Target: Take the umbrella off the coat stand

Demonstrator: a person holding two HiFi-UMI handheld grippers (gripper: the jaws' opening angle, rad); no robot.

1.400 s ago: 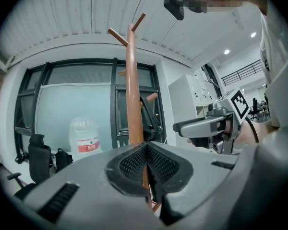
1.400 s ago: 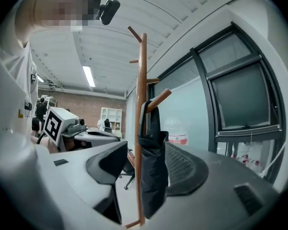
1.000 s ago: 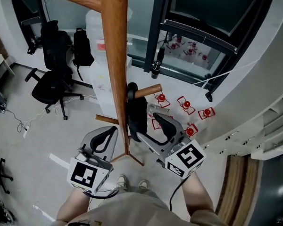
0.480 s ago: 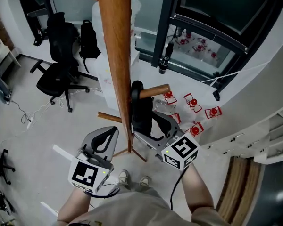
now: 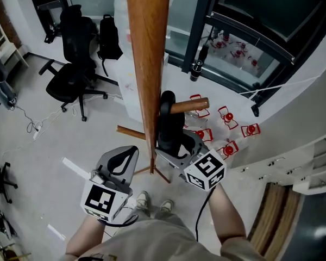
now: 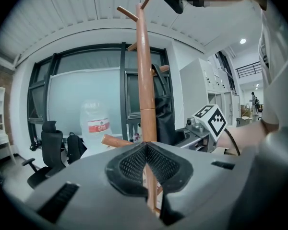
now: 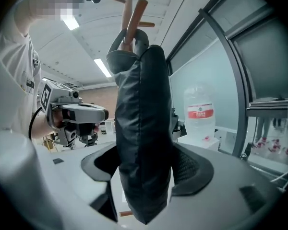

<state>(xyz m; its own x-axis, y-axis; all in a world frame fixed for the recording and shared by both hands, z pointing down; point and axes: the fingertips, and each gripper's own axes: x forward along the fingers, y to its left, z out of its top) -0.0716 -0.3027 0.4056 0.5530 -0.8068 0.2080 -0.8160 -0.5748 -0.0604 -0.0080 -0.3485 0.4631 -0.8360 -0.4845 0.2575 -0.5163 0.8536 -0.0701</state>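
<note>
Head view only: the umbrella hangs from a short peg beside the pole, and is foreshortened here.

Right gripper view only: the right gripper has its 2 jaws spread wide. The umbrella stands between them, and no firm pinch is visible.

Left gripper view only: the left gripper has its 2 jaws pressed together on nothing, with the pole behind them.

The umbrella's long axis is upright. Its top is hooked at the peg and its free end points down.
</note>
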